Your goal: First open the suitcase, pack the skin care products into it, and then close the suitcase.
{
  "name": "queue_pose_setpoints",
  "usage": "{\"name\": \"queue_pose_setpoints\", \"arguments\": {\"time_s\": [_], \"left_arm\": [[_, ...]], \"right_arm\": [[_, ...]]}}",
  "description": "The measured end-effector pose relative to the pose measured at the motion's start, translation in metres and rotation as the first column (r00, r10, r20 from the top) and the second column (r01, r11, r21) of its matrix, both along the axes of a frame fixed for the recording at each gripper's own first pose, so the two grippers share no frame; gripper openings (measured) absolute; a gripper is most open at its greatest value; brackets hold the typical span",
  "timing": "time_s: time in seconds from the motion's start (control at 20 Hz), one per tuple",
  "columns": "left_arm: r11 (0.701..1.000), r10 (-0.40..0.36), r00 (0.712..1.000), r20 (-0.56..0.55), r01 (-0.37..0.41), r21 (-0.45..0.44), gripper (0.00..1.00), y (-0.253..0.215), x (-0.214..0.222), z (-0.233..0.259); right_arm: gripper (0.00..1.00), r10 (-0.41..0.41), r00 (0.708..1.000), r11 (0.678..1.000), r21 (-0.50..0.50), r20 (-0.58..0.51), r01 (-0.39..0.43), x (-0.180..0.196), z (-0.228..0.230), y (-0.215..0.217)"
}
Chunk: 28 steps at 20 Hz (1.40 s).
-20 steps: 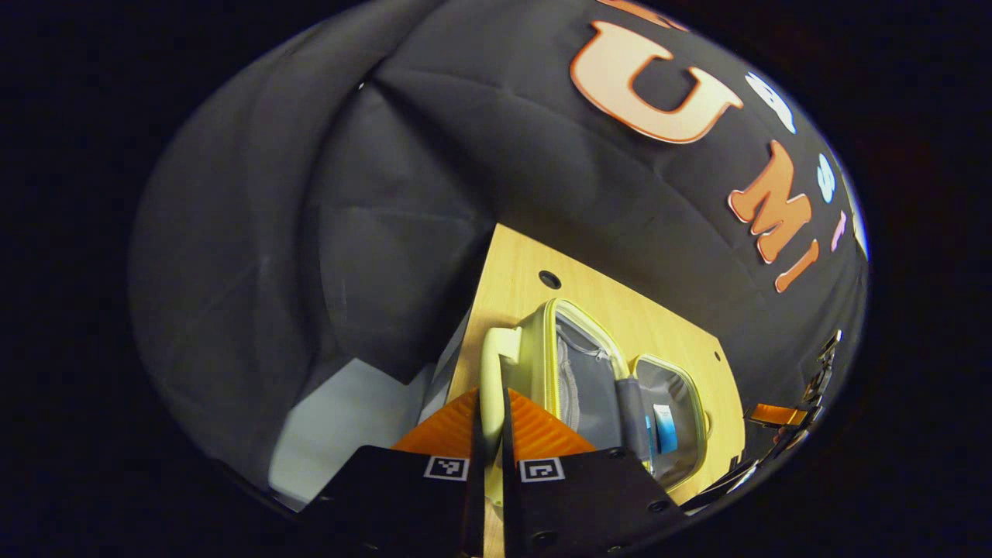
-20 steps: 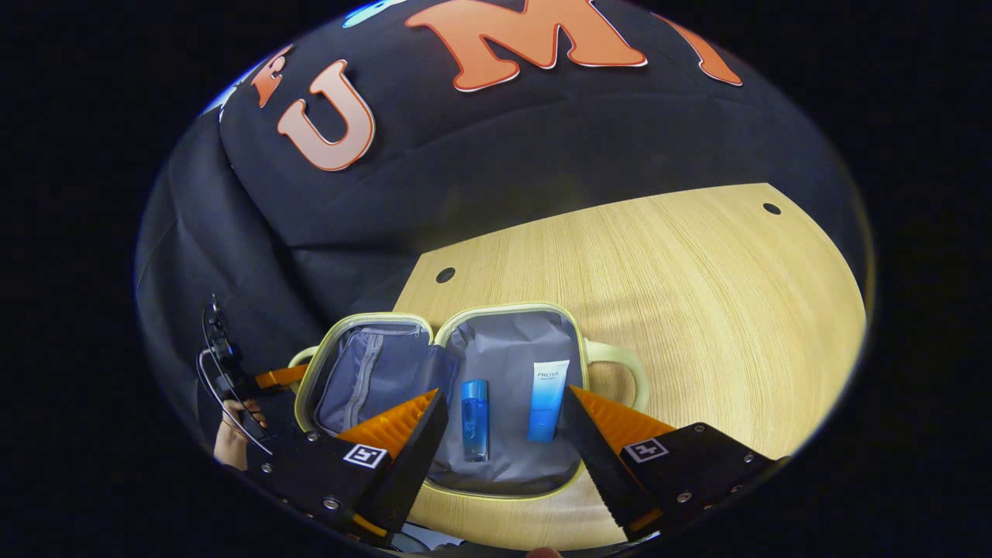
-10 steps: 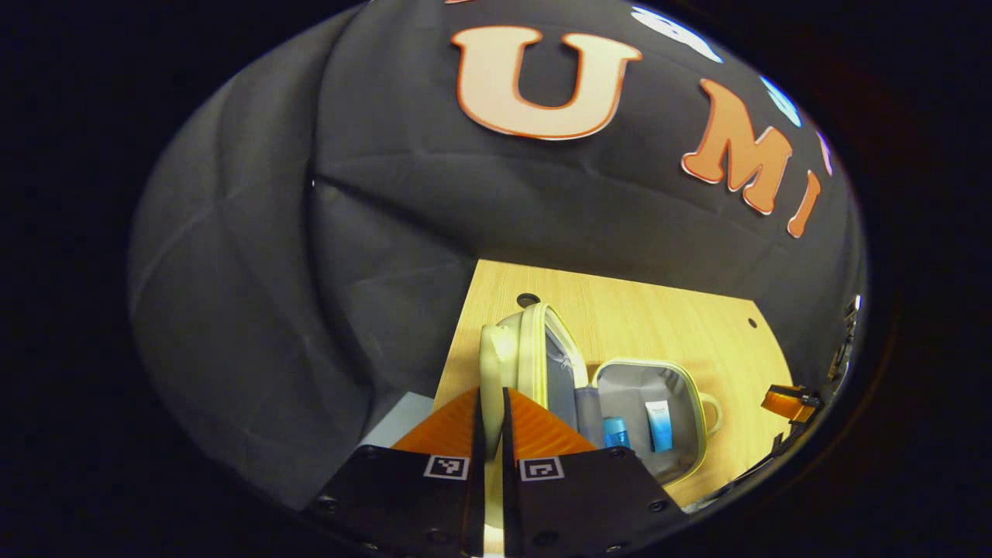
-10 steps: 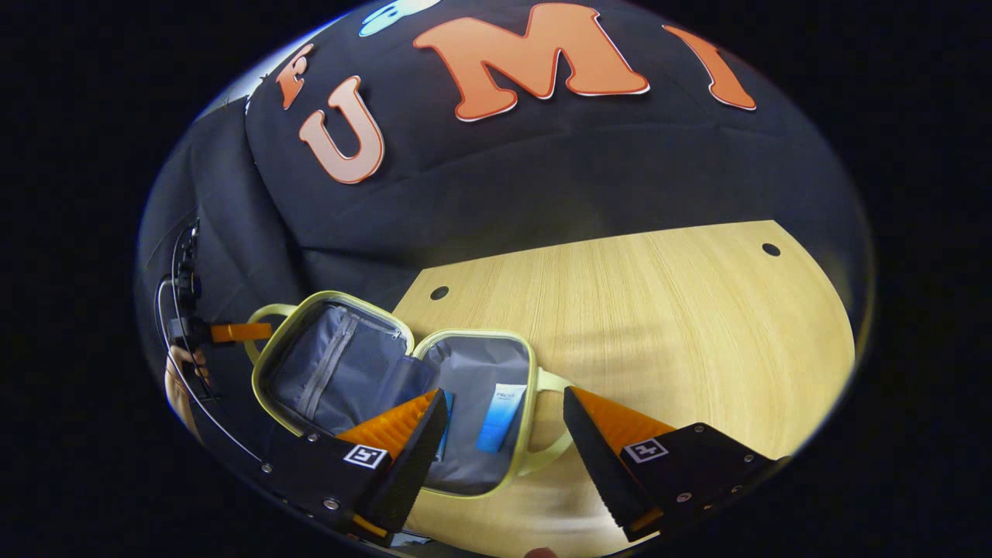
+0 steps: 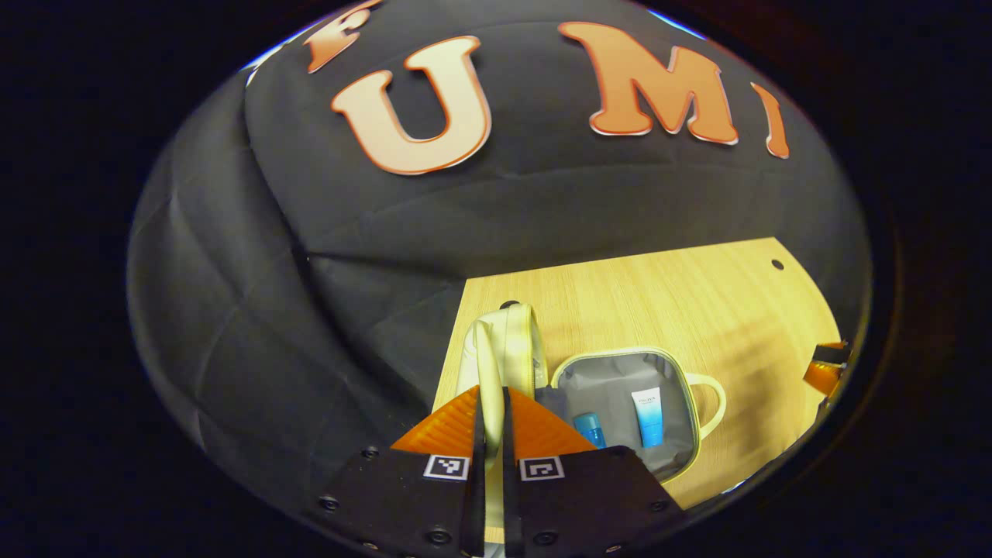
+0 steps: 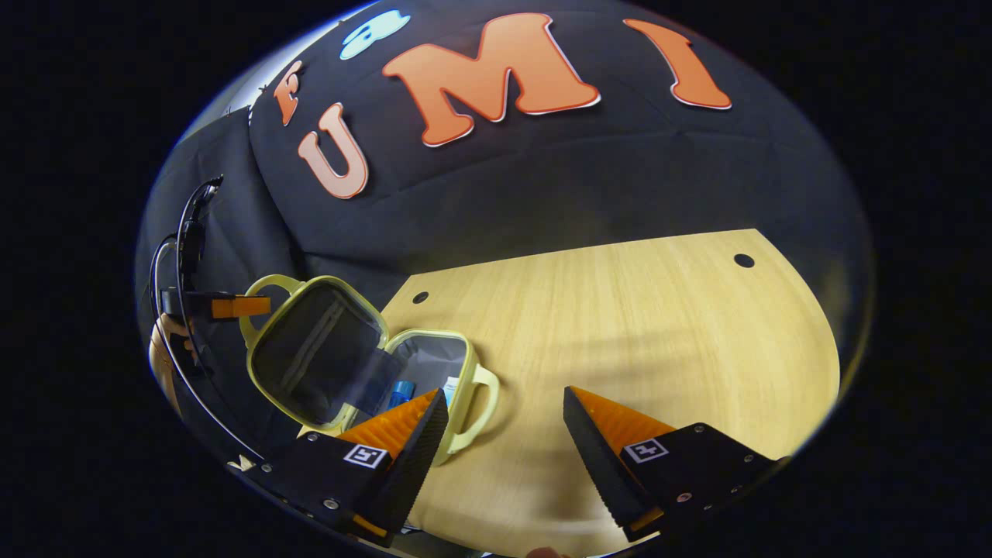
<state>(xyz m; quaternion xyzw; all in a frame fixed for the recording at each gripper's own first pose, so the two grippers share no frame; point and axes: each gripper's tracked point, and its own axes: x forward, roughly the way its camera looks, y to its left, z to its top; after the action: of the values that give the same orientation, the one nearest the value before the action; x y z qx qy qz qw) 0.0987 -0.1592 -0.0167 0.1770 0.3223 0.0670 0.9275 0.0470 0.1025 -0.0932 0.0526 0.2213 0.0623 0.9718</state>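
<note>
So I'm holding the lid handle (image 5: 486, 364) of the little yellow suitcase (image 5: 666, 465) in my left gripper (image 5: 490, 418), both fingers pinched tight on it with barely a sliver between them. The lid (image 5: 511, 341) is standing up nearly on edge in the left gripper view, tilted over the base half, which is lying flat on the wooden table (image 5: 659, 302) near its left corner. Inside the grey-lined base I'm seeing two skin care products side by side: a small blue bottle (image 5: 589, 428) and a white-and-blue tube (image 5: 647, 406) just right of it. The base's own handle (image 5: 717, 399) is sticking out on the right side.

My right gripper (image 6: 504, 422) is hanging wide open above bare table, just right of the case, gripping nothing. From the right gripper view the lid (image 6: 314, 353) is angled up with its dark inside facing me, and my left gripper (image 6: 232, 306) is clamped on the handle at its top, my hand (image 6: 163, 349) behind it
</note>
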Motion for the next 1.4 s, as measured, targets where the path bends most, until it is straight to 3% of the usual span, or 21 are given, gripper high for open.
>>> {"name": "queue_pose_setpoints", "arguments": {"time_s": [0.35, 0.45, 0.7, 0.9, 1.2, 1.4], "left_arm": [[0.978, -0.064, 0.997, -0.038, 0.07, 0.197, 0.1, -0.105, 0.005, -0.031], [0.972, -0.09, 0.994, -0.064, 0.101, 0.211, 0.1, -0.137, 0.006, -0.048], [0.966, -0.136, 0.982, -0.131, 0.161, 0.201, 0.1, -0.195, 0.017, -0.104], [0.973, -0.159, 0.967, -0.2, 0.188, 0.134, 0.1, -0.234, 0.007, -0.171], [0.98, -0.158, 0.945, -0.285, 0.184, 0.068, 0.1, -0.248, 0.006, -0.246], [0.982, -0.153, 0.947, -0.283, 0.179, 0.067, 0.1, -0.245, 0.012, -0.26]], "right_arm": [[0.95, -0.064, 0.998, 0.998, 0.001, 0.009, 0.064, -0.025, 0.007, -0.086], [0.95, -0.073, 0.997, 0.997, 0.001, 0.01, 0.073, -0.032, 0.009, -0.103], [0.95, -0.095, 0.995, 0.995, -0.017, 0.004, 0.095, -0.044, 0.007, -0.135], [0.95, -0.104, 0.994, 0.994, -0.028, -0.018, 0.103, -0.052, -0.002, -0.147], [0.95, -0.103, 0.994, 0.993, -0.056, -0.042, 0.101, -0.06, -0.009, -0.151], [0.95, -0.123, 0.991, 0.991, -0.057, -0.046, 0.121, -0.064, -0.012, -0.155]]}}
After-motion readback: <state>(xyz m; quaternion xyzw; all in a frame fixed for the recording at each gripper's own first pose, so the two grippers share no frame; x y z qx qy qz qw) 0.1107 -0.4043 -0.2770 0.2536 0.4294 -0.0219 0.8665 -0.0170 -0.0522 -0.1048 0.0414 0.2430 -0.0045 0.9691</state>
